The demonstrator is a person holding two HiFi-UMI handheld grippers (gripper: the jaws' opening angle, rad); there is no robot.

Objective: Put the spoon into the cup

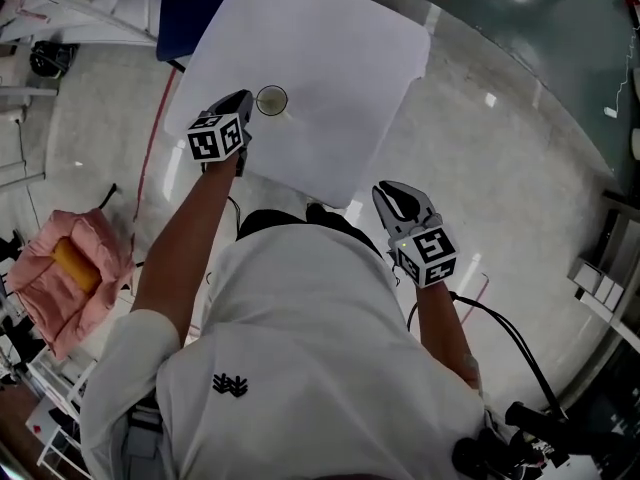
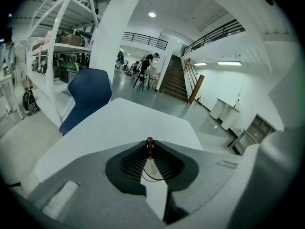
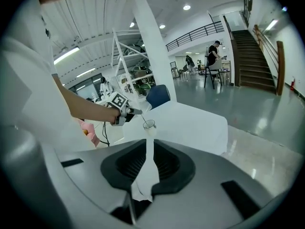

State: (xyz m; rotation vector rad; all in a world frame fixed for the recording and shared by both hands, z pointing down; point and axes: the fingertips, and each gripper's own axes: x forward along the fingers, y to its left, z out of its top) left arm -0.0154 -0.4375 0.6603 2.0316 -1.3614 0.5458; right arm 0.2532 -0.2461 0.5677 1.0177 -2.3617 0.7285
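Note:
A clear glass cup [image 1: 271,100] stands near the left edge of the white table [image 1: 330,58]. My left gripper [image 1: 245,99] hovers just left of it, shut on a thin spoon [image 2: 150,141] with a brown knob at its handle end. In the right gripper view the spoon [image 3: 139,117] slants down from the left gripper [image 3: 132,112] into the cup [image 3: 149,125]. My right gripper [image 1: 392,191] hangs off the table's near right corner. Its jaws [image 3: 149,142] stand a narrow slit apart with nothing between them.
A blue chair [image 1: 190,8] stands at the table's far left side. On the floor to the left lies a pink bag [image 1: 65,268], with shelving [image 2: 57,46] beyond it. Cables [image 1: 500,328] trail on the floor at my right.

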